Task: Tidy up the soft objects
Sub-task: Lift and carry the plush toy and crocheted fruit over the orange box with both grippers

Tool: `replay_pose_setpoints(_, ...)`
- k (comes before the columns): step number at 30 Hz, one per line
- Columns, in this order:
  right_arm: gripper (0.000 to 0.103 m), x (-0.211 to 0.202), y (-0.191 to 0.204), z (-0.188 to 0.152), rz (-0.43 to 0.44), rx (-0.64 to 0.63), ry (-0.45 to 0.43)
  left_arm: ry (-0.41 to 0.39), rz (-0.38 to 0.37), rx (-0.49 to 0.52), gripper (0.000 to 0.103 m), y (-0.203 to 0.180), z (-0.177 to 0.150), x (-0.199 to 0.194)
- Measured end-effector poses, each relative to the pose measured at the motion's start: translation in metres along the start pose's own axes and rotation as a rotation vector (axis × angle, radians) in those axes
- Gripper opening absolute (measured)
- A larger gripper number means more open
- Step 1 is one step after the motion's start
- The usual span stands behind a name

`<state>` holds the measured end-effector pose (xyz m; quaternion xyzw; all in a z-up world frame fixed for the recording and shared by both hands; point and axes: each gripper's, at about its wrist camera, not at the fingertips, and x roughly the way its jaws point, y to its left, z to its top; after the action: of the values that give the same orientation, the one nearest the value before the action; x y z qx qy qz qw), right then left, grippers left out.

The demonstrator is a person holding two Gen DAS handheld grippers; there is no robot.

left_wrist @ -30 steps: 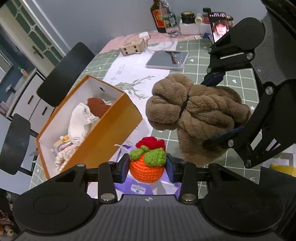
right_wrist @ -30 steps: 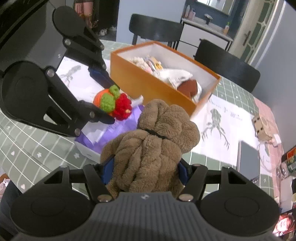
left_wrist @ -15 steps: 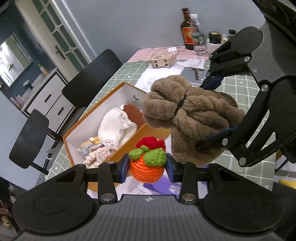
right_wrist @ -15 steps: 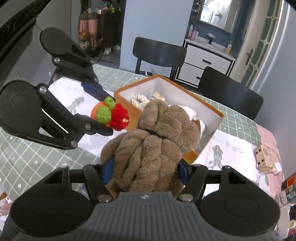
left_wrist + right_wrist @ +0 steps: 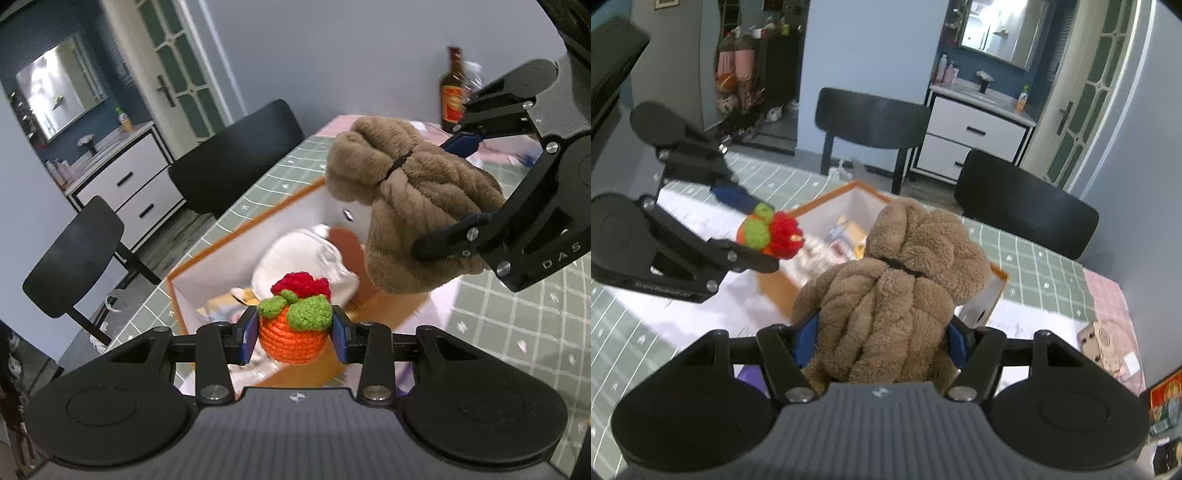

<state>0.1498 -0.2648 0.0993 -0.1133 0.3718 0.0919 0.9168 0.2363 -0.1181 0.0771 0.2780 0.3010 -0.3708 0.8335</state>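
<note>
My left gripper (image 5: 294, 334) is shut on an orange crocheted toy (image 5: 293, 332) with green leaves and a red top, held above the near end of the orange box (image 5: 207, 251). That toy also shows in the right wrist view (image 5: 768, 232). My right gripper (image 5: 882, 341) is shut on a brown knotted plush (image 5: 897, 295), held above the box (image 5: 995, 291); it also shows in the left wrist view (image 5: 410, 199). The box has white inner walls and holds a white cloth (image 5: 299, 254) and several small soft items.
The box stands on a green checked tablecloth (image 5: 1045, 266) over white printed paper (image 5: 746, 299). Black chairs (image 5: 1027, 210) stand along the table's far side, with a white drawer cabinet (image 5: 975, 133) behind. A brown bottle (image 5: 452, 99) stands at the table's far end.
Both grippers have risen and moved over the orange box, each still holding its toy. The box now lies directly below them.
</note>
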Motion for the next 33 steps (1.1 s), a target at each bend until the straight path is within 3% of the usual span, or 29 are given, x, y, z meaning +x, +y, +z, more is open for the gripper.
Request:
replay_pose_setpoints(7,0.067,0.045,-0.026,0.017,-0.025,0.05,0.007,-0.016,-0.045,-0.039,0.045,0.009,0.006,0.031)
replay_pose_setpoints(16,0.068,0.104,-0.04,0.001,-0.064,0.049,0.083,0.026,-0.097,-0.035,0.045,-0.001,0.004,0.081)
replay_pose_setpoints(30,0.068,0.149,-0.045,-0.013,-0.015,0.034,0.185,0.116,-0.134,-0.015,0.045,-0.006,-0.007,0.119)
replay_pose_setpoints(33,0.068,0.155,-0.049,-0.014,-0.002,0.055,0.201,0.129,-0.162,-0.047,0.045,0.001,-0.009,0.123)
